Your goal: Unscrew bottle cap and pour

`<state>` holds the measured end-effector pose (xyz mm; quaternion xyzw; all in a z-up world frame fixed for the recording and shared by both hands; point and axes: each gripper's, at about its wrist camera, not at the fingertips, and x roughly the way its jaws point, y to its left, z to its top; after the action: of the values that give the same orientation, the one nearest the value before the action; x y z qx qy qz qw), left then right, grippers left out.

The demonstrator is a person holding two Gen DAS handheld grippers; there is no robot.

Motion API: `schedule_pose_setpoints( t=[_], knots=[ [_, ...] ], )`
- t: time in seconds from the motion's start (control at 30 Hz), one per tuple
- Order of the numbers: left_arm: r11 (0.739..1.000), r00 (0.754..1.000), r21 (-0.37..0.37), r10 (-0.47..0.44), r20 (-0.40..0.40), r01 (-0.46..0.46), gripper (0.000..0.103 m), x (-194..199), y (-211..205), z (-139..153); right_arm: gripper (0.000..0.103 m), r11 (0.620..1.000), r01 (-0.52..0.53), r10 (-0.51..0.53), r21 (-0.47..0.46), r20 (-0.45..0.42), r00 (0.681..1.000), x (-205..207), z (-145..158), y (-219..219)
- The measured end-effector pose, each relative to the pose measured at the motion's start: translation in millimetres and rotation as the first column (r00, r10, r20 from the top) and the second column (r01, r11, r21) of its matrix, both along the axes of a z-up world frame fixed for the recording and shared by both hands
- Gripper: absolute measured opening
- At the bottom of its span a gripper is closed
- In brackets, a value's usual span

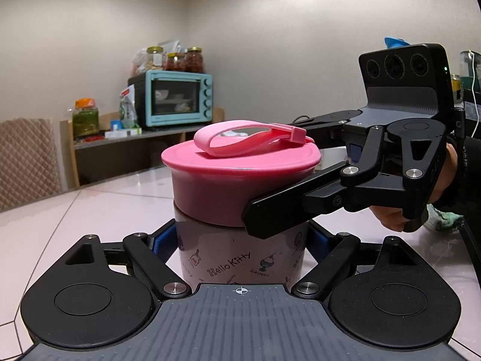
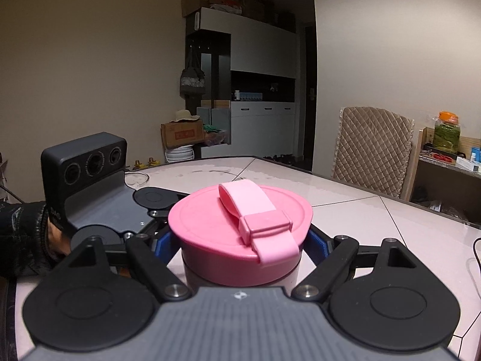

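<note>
The pink cap (image 1: 240, 162) sits on the Hello Kitty bottle (image 1: 237, 258), upright on the table (image 1: 90, 210). My left gripper (image 1: 237, 240) clamps the body and my right gripper (image 2: 240, 246) clasps the cap. Unscrewing is under way, I judge; next comes another twist, bottle held firm.

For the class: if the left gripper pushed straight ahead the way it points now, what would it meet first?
Nothing new: the left gripper is already shut on the bottle body, below the pink cap. Pushed on, it would likely just shove the bottle across the table.
</note>
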<state>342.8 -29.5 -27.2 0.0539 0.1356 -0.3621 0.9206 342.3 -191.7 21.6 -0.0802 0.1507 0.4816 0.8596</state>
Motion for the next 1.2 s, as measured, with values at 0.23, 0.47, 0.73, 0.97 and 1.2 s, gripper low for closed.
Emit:
schedule_pose_setpoints(
  t=[0.23,0.47,0.73,0.97,1.2],
  knots=[
    [1.000,1.000,0.000,0.001,0.000,-0.001,0.089,1,0,0,0.096,0.999,0.049,-0.049,0.003,-0.022,0.999,-4,2,-1],
    [1.000,1.000,0.000,0.002,-0.001,-0.002,0.089,1,-2,0,0.101,0.975,0.221,-0.221,0.001,-0.025,0.975,-32,11,9],
    [1.000,1.000,-0.001,0.004,-0.002,-0.004,0.089,1,-3,-1,0.102,0.896,0.444,-0.443,0.023,-0.056,0.895,-52,4,22],
    [1.000,1.000,0.000,0.005,-0.003,-0.005,0.089,-1,-3,-1,0.103,0.822,0.568,-0.568,0.040,-0.018,0.823,-58,-5,38],
    [1.000,1.000,-0.001,0.005,-0.003,-0.005,0.089,-3,-3,-1,0.103,0.768,0.638,-0.638,0.053,-0.021,0.770,-61,-11,47]
  ],
)
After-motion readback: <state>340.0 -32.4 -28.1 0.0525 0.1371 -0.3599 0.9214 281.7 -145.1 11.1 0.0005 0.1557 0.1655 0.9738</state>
